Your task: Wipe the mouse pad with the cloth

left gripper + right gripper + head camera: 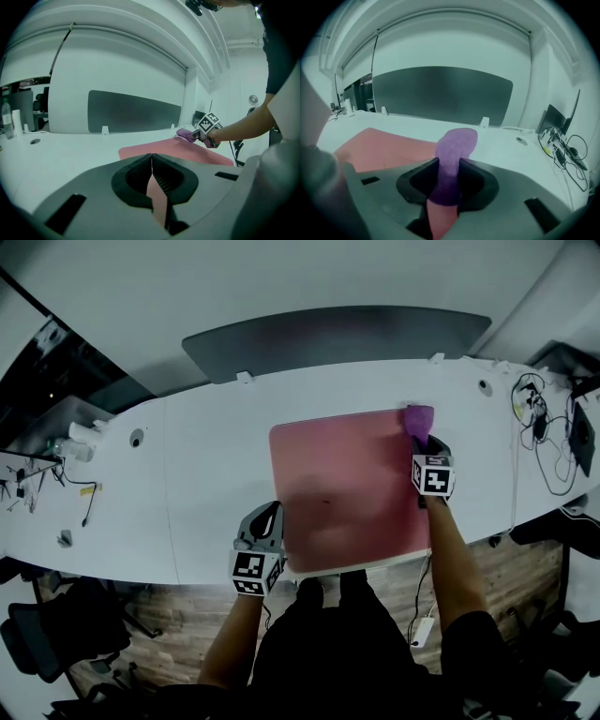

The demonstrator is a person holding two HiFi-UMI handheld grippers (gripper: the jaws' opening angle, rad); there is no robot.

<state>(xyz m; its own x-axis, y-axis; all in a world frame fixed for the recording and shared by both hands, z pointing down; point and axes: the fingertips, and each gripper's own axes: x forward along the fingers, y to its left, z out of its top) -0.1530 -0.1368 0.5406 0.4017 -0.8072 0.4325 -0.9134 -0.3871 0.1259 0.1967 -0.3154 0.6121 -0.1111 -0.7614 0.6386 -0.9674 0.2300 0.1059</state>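
Your right claw (449, 180) is pinching the purple cloth (457, 140). The cloth sits between the two jaws and its free end sticks out in front of them, bent a little to the right. In the head view this claw is at the far right corner of the pink mouse pad (352, 488), and the cloth lies over that corner, partly on the pad and partly over its far edge.

Your left claw (151, 161) has its jaws pressed together. Their tips meet in one line and nothing is held between them. Only the pink of the pad shows through the gap lower down. This claw is at the near left side of the pad, just beside its left edge. I cannot tell if it touches the pad or only the desk (206, 456).

The pad lies flat on the white desk in front of you, and its near edge reaches close to the desk's near edge. A dark divider panel (337, 338) stands along the far side of the desk. A bundle of black cables (548, 442) lies on the desk at your right, well apart from the pad.
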